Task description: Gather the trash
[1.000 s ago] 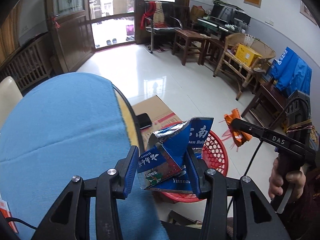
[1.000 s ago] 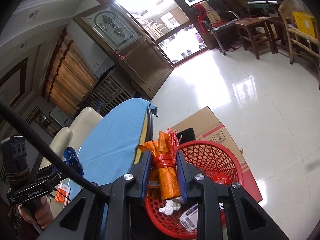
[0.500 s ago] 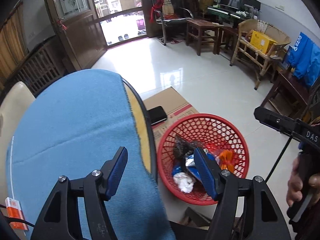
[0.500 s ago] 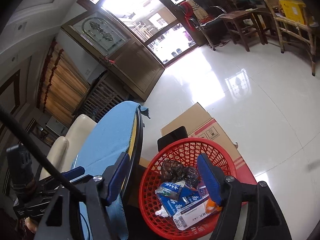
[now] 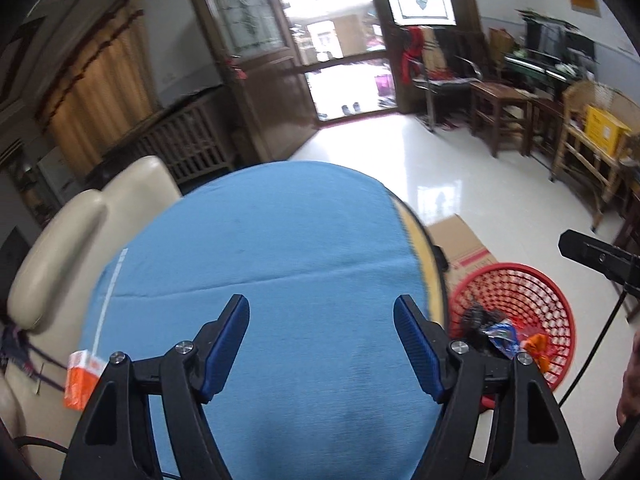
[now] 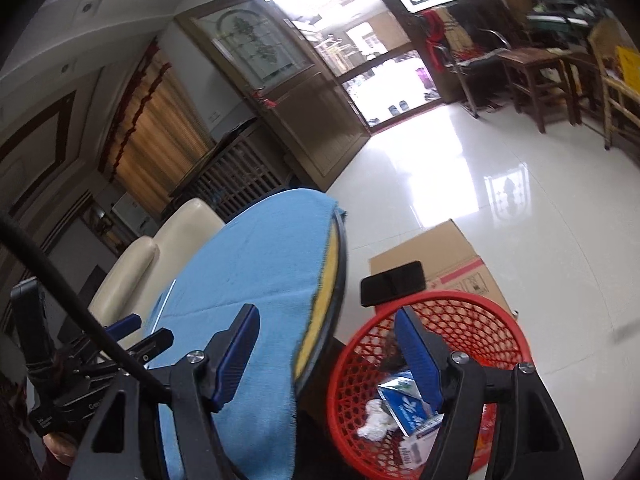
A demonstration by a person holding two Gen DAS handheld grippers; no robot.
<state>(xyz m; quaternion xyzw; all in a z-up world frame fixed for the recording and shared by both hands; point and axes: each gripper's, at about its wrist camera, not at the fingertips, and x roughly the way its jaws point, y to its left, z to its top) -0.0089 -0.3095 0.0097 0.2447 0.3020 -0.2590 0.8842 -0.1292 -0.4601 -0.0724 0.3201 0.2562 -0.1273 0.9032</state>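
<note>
A red mesh basket (image 5: 532,280) stands on the floor beside the round table with the blue cloth (image 5: 260,248); it also shows in the right wrist view (image 6: 480,312). It holds a blue packet (image 6: 404,402), an orange wrapper (image 5: 534,346), a white wad (image 6: 374,420) and dark trash. My left gripper (image 5: 322,346) is open and empty above the cloth. My right gripper (image 6: 328,354) is open and empty, above the table edge and basket. An orange and white carton (image 5: 82,378) lies at the cloth's left edge.
A flat cardboard box (image 6: 436,256) with a black phone (image 6: 392,282) on it lies beyond the basket. A cream chair (image 5: 60,240) stands left of the table. Wooden chairs and stools (image 5: 500,116) line the right wall. Shiny tiled floor (image 6: 500,184) stretches to the door.
Both grippers let go of their trash, the blue packet and the orange wrapper, into the basket and opened. They then swung left, back over the blue cloth.
</note>
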